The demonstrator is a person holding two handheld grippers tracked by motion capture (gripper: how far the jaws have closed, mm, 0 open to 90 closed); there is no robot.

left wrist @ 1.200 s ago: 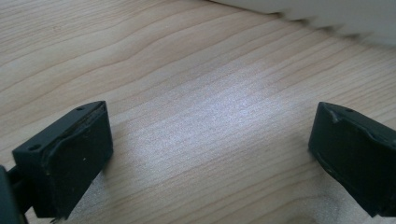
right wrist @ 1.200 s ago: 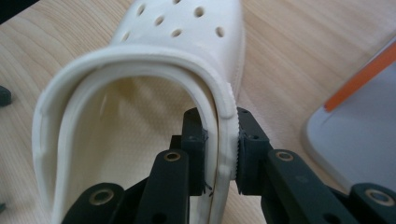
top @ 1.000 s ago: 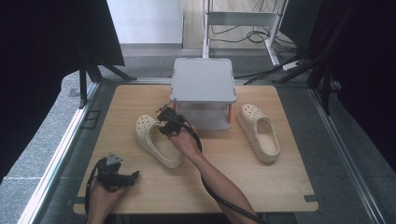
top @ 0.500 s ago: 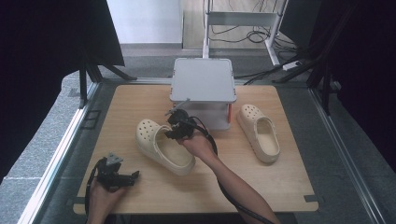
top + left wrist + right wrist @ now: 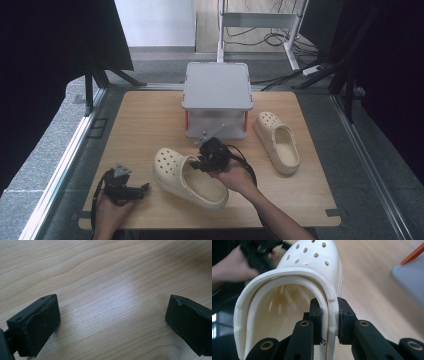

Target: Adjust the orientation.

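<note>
Here, a cream clog is pinched by its side wall over a wooden table.

The table (image 5: pixel 150 120) carries, at its far middle, a grey box (image 5: pixel 217 87) with orange corner posts; a second clog (image 5: pixel 278 141) lies just right of that box, toe toward the far edge, apart from the work. The held clog (image 5: pixel 189 176) sits in front of the box, near the table's middle, its holed toe pointing left and away from the person. The right gripper (image 5: pixel 202 162) has its jaws pressed onto the rim of this clog's opening, one pad inside the wall and one outside, as the right gripper view (image 5: pixel 329 320) shows. The left gripper (image 5: pixel 142 188) rests near the front left corner, well apart from the clog, jaws spread wide over bare wood (image 5: pixel 112 312).
</note>
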